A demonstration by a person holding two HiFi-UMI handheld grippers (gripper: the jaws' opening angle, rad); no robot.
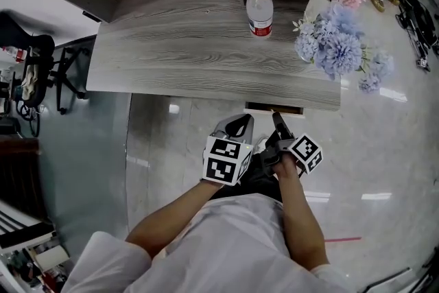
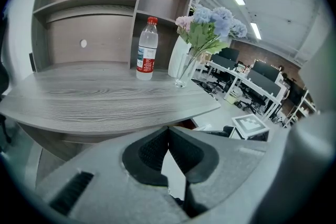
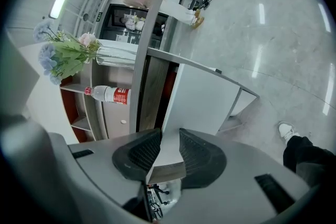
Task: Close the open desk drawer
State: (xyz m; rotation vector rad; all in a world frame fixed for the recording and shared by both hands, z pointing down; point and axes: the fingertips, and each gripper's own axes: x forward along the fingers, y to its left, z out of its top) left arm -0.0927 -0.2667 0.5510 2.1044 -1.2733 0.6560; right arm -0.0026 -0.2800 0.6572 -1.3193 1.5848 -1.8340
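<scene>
Grey wood-grain desk (image 1: 192,44) on a glossy floor (image 1: 384,147); 1 bottle (image 1: 259,9) and flowers (image 1: 343,31) stand on top.

Head view: drawer (image 1: 274,108) sticks out slightly under the desk's front edge. Right gripper (image 1: 277,121) points at it. Left gripper (image 1: 241,121) is just beside, on its left.

Left gripper view: 2 jaws closed tip to tip, nothing between them. Desk edge lies ahead.

Right gripper view: picture rolled sideways. Jaws clamp the drawer's pale front panel, 1 pad on each face.
</scene>
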